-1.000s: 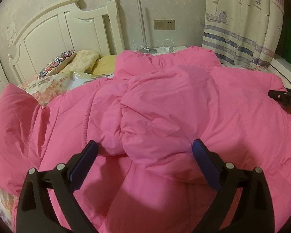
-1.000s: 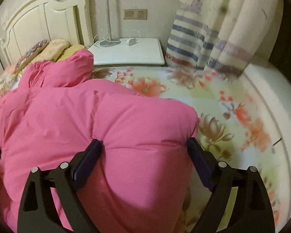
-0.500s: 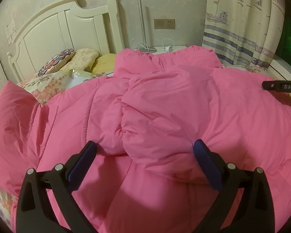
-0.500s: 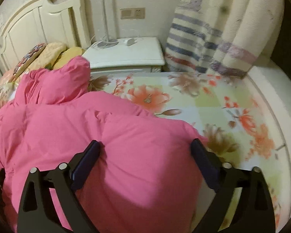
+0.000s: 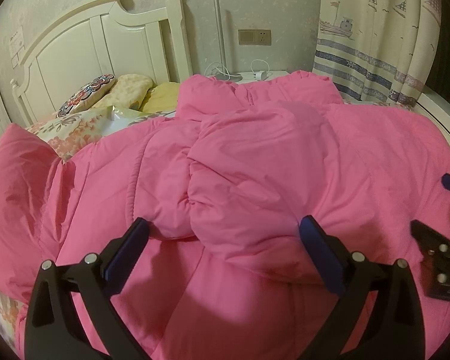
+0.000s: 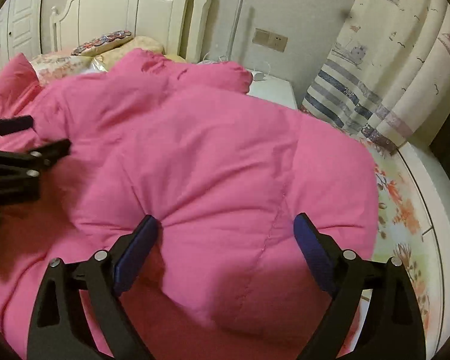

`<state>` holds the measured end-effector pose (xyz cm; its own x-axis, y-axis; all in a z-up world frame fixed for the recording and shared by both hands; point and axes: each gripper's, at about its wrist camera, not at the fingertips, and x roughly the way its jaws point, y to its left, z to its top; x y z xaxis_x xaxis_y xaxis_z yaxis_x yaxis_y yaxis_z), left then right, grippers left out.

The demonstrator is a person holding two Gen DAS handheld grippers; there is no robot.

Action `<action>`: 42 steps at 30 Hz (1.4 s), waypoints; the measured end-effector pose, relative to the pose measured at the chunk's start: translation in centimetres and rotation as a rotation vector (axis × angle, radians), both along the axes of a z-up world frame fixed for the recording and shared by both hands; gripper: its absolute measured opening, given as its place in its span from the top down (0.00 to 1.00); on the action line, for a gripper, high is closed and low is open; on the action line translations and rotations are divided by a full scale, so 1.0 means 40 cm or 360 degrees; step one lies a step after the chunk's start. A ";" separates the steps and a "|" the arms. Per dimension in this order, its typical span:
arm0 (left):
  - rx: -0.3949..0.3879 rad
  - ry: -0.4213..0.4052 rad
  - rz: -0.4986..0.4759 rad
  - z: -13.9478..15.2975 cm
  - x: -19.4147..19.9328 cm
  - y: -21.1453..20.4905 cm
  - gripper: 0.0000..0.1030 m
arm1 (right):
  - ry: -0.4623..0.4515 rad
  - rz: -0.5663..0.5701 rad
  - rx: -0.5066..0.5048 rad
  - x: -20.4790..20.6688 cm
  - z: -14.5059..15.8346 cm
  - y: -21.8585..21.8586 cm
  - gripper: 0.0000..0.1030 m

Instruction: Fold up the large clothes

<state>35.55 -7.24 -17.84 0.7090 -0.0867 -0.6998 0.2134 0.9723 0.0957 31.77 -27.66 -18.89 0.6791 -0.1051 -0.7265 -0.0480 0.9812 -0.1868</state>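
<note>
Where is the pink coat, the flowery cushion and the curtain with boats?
pink coat (image 5: 255, 162): left wrist view, puffy middle.
flowery cushion (image 5: 88, 93): left wrist view, embroidered top.
curtain (image 6: 375, 69): right wrist view, boat print above stripes.

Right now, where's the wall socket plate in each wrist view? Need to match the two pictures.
Left wrist: wall socket plate sits upper centre, on the wall right of the thin white pole and left of the curtain.
Right wrist: wall socket plate sits upper centre-right, tilted, again between pole and curtain.
Shared landmark: the white headboard post, left of the pole in both views.
</note>
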 end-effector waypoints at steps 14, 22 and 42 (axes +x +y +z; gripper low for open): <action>-0.0568 -0.0154 0.0263 0.155 -0.179 0.303 0.02 | -0.0049 0.0010 0.0133 -0.009 -0.004 -0.025 0.11; -0.1030 -0.0245 0.0957 0.186 -0.276 0.868 0.03 | -0.0055 0.0008 0.0113 -0.014 -0.005 -0.017 0.11; -0.1670 -0.0113 0.1219 0.044 -0.090 1.241 0.62 | -0.0057 0.0006 0.0079 -0.014 -0.005 -0.012 0.11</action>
<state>31.94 42.40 -16.09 0.8542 -0.1254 -0.5045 -0.4000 0.4615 -0.7919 31.19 -28.14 -19.11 0.7049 -0.0665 -0.7062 -0.0462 0.9892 -0.1393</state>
